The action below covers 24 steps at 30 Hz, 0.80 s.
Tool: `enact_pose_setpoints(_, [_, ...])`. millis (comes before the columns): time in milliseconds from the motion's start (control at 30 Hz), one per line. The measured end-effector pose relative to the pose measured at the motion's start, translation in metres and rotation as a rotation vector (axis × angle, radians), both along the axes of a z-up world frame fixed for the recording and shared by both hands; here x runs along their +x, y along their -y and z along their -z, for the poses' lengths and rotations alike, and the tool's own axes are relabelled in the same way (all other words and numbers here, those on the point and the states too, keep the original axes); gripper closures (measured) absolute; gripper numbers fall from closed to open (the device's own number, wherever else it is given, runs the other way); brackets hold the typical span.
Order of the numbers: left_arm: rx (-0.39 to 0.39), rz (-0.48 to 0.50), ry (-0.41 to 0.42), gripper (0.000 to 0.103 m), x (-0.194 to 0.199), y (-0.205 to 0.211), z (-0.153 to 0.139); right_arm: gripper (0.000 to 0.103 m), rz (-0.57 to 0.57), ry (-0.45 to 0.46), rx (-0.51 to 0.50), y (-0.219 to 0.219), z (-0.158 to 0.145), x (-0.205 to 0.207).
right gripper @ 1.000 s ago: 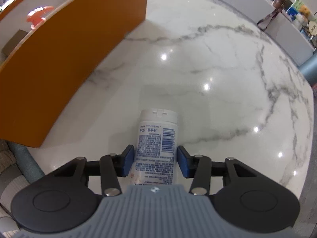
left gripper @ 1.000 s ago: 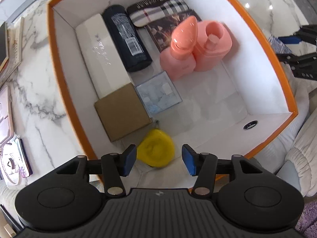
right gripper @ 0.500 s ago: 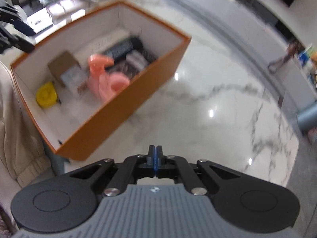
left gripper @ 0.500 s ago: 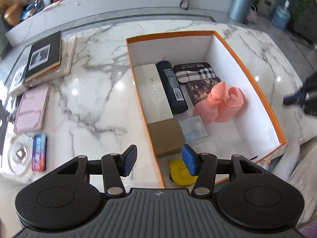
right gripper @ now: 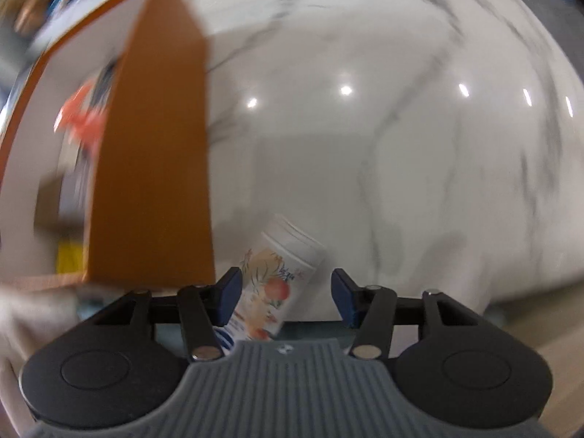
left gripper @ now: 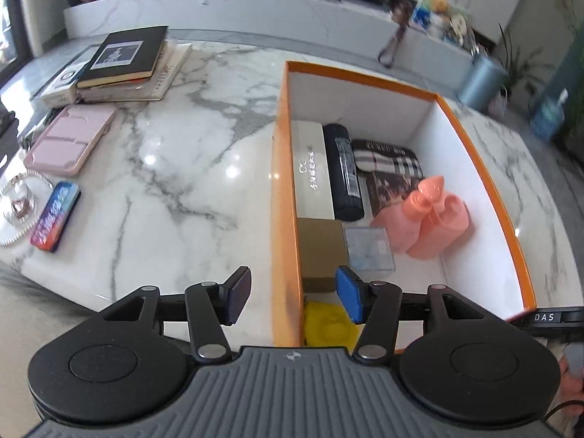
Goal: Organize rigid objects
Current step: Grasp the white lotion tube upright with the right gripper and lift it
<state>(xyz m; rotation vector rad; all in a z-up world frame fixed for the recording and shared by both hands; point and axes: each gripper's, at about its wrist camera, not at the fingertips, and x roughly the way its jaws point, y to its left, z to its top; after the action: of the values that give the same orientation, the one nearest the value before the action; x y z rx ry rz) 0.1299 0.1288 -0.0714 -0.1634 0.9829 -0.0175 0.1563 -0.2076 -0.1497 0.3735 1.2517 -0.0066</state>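
An orange box [left gripper: 283,200] with white inside stands on the marble table. In it are a long white box [left gripper: 312,171], a dark cylinder [left gripper: 345,173], a plaid case [left gripper: 392,157], two pink bottles [left gripper: 425,222], a brown carton [left gripper: 321,252], a clear case [left gripper: 368,250] and a yellow item [left gripper: 328,323]. My left gripper [left gripper: 292,292] is open and empty, astride the box's left wall. My right gripper [right gripper: 286,292] is opening over a white printed bottle [right gripper: 281,266] lying on the marble beside the orange box [right gripper: 153,164]. The bottle sits between the fingers, clear of the right pad.
Left of the box lie stacked books [left gripper: 124,58], a pink case [left gripper: 69,138], a colourful tin [left gripper: 54,215] and a glass dish [left gripper: 18,204]. Part of the other gripper's body [left gripper: 547,317] shows at the box's near right corner. The right wrist view is motion-blurred.
The left view swung from over the box's inside to its left wall. The right gripper went from around the bottle, to shut and away from it, to open over it again.
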Motion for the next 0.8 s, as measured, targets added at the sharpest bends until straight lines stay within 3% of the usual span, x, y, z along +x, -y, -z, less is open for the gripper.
enact_pose_setpoints(100, [-0.056,-0.034,0.031,0.04,-0.003,-0.003,0.007,0.048,0.058,0.011,0.039,0.001,0.006,-0.002])
enact_pose_setpoints(333, [-0.061,-0.047,0.081,0.048,-0.006,0.003,0.016,0.06,-0.052,0.089,-0.129,-0.019,0.002,-0.006])
enact_pose_setpoints(467, [-0.078,-0.041,0.099,0.062,-0.008,0.001,0.02,0.062,-0.077,0.068,-0.134,-0.006,-0.007,0.004])
enact_pose_setpoints(600, [-0.126,-0.057,0.102,0.07,-0.009,-0.005,0.023,0.063,-0.236,0.131,-0.209,-0.011,-0.037,0.004])
enact_pose_setpoints(800, [-0.111,-0.074,0.103,0.084,-0.01,-0.007,0.025,0.063,-0.562,0.304,-0.281,-0.037,-0.114,0.008])
